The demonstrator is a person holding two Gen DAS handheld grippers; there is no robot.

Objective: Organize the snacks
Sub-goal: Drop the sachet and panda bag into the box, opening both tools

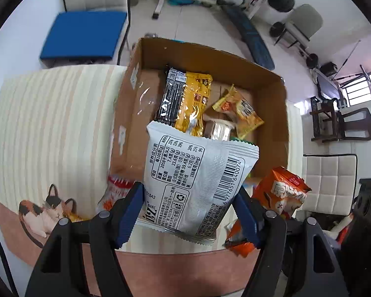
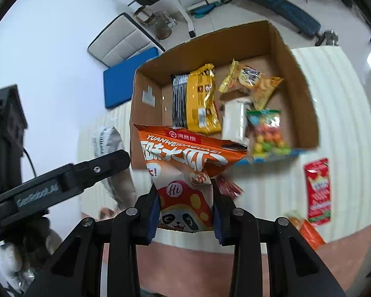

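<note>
Left fingers [image 1: 189, 210]: closed on a white snack packet [image 1: 197, 180], which is pinched across its lower half between the blue pads; the printed back with barcode is turned toward the camera.
White snack packet position: held in the air, its upper edge seen over the near part of the cardboard box [image 1: 267, 74].
Right fingers [image 2: 185, 212]: clamped tight on an orange snack packet [image 2: 185, 163], which is gripped at its lower part, where a panda face is printed; the packet is creased above the pads.
Orange snack packet position: held aloft just in front of the box's near left corner, beside the white packet, which is seen at the left in the right wrist view.
Cardboard box contents: a black-and-yellow packet [image 2: 200, 99] is laid along the left side; a small yellow packet [image 2: 252, 81] is set toward the far right; a pale wrapped block [image 2: 235, 118] is lodged in the middle; a clear bag of coloured candies [image 2: 267, 131] is placed at the near right.
Cardboard box placement: stood open on the striped cloth of the bench [image 1: 49, 123].
Left on the bench: a red packet [image 2: 317, 190] is lying flat to the right of the box, well apart from both pairs of fingers; another orange wrapper [image 2: 306, 230] is seen near it, blurred.
</note>
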